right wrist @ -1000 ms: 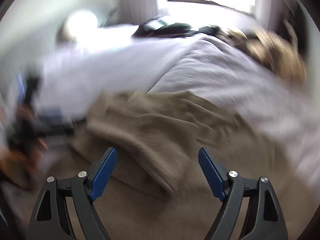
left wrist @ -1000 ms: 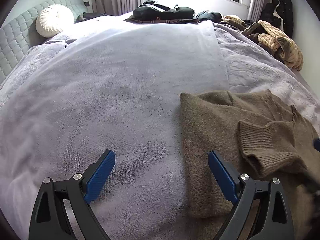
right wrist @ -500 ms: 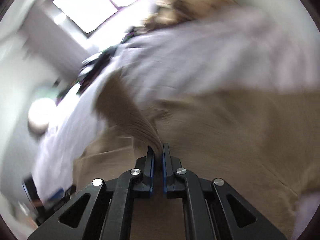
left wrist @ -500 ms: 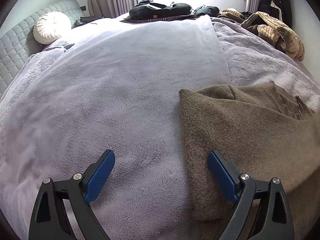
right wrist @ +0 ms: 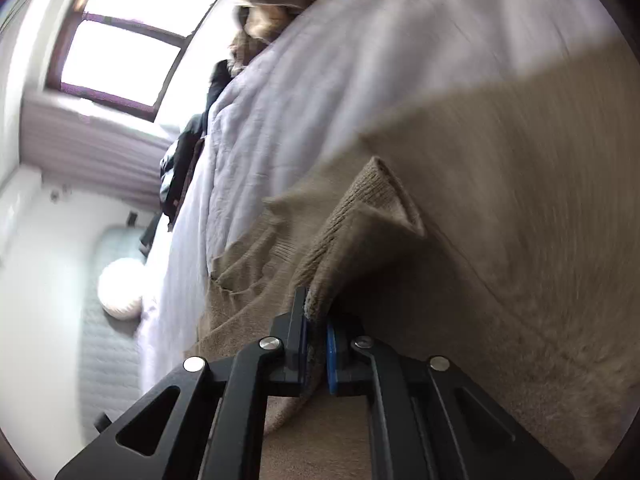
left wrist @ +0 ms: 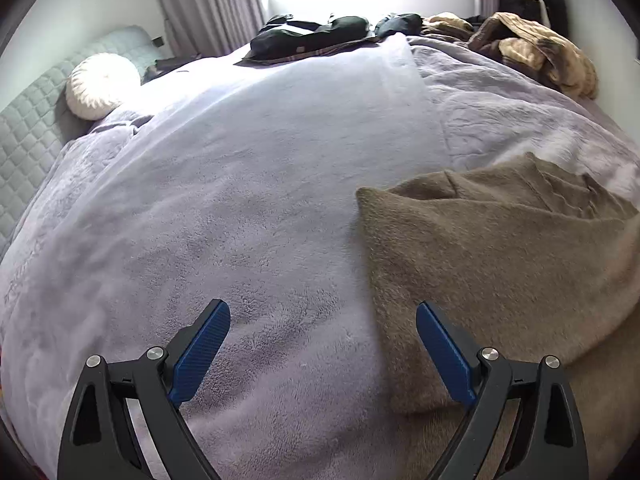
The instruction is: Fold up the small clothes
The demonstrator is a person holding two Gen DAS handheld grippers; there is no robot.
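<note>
Folding has barely begun: the right claw (right wrist: 316,334) pinches the brown sweater's (left wrist: 500,264) ribbed cuff (right wrist: 340,240), the left claw (left wrist: 320,344) gapes empty over the bed (left wrist: 240,184).

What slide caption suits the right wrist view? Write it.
Right tool shut on the brown sweater's ribbed cuff, lifted above the lavender blanket.

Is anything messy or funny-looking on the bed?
Yes. A heap of tan clothes lies crumpled at the bed's far corner, beside dark clothes. The brown sweater is rumpled, mid-fold, nothing torn.
</note>
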